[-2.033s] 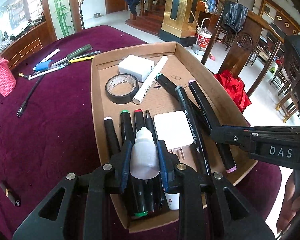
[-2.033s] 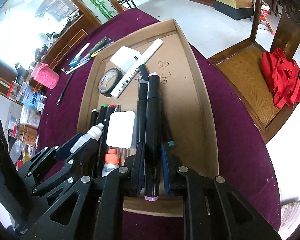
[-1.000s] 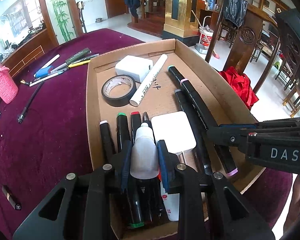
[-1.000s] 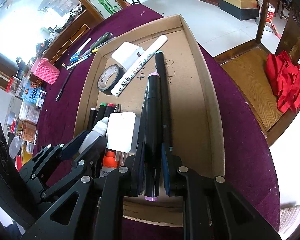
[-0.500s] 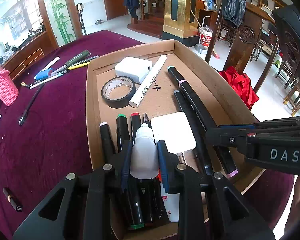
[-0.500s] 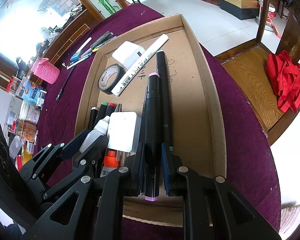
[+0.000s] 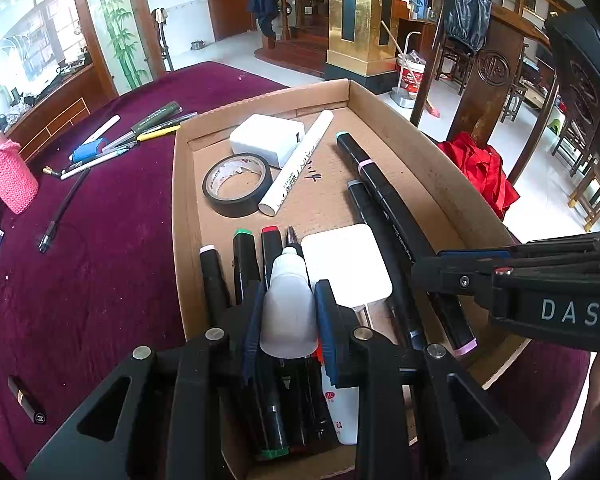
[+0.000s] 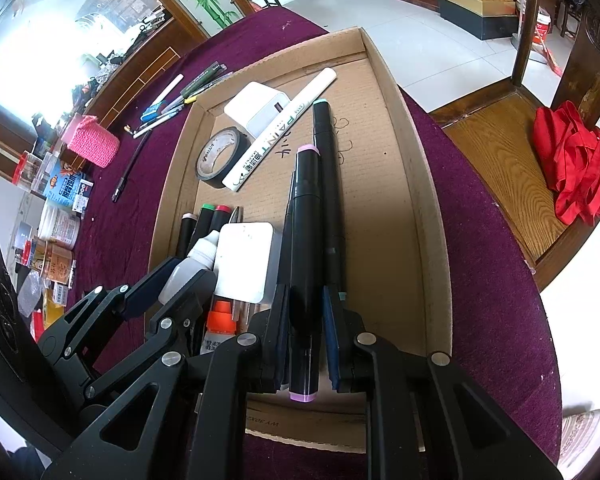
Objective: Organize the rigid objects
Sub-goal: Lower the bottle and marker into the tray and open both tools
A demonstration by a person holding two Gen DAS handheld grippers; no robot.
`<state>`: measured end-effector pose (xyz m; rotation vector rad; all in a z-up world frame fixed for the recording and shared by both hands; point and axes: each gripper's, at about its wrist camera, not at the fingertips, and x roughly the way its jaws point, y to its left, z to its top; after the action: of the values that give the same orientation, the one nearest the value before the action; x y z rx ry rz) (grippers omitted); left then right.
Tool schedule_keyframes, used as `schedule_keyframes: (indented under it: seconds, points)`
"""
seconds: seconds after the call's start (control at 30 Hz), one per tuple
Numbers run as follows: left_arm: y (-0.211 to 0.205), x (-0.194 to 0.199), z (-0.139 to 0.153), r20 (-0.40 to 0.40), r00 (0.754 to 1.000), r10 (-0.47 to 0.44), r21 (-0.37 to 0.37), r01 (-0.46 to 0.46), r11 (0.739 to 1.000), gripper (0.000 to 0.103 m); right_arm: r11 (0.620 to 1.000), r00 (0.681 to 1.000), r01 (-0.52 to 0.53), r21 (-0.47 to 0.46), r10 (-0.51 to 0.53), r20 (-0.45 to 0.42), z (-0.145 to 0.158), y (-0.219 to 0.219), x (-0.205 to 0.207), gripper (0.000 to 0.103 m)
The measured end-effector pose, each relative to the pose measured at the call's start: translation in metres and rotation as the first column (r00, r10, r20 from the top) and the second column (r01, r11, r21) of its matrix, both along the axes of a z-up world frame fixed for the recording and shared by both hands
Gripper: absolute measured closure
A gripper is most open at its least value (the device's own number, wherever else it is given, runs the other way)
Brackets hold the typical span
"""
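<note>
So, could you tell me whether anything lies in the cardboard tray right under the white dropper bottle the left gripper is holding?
Yes: under the white dropper bottle lie black markers, with a white charger beside it.

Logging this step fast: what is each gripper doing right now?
Left gripper: closed on the white bottle.
Right gripper: closed on the pink-capped marker.

Bottle: I see a small white squeeze bottle (image 7: pixel 288 304), nozzle pointing far, gripped above the near-left marker row.
Marker: I see a black marker (image 8: pixel 306 268) with pink caps, gripped lengthwise over the cardboard tray's (image 8: pixel 396 184) near-middle.
</note>
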<state>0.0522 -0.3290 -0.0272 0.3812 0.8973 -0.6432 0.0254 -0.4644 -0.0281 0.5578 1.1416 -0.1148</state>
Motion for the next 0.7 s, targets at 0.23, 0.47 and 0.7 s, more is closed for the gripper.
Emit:
schedule_keyframes:
  seconds: [0.23,0.47,0.7]
  points:
    - [0.0006,0.0020,0.0013,0.007,1.000,-0.002,0.004,0.002,1.000,0.080,1.000,1.000,0.003,-0.002,-0.003,0.000,0.0005,-0.0011,-0.0021,0.088]
    - [0.0007,0.0019,0.0009,0.009,1.000,-0.001,0.008,0.001,1.000,0.080,1.000,1.000,0.005,-0.005,-0.005,-0.003,0.0010,-0.0008,-0.0041,0.088]
    - [0.0022,0.0035,-0.0004,0.009,1.000,0.010,0.015,-0.010,1.000,0.078,1.000,1.000,0.010,-0.011,-0.010,0.002,0.0038,-0.0022,-0.0058,0.088]
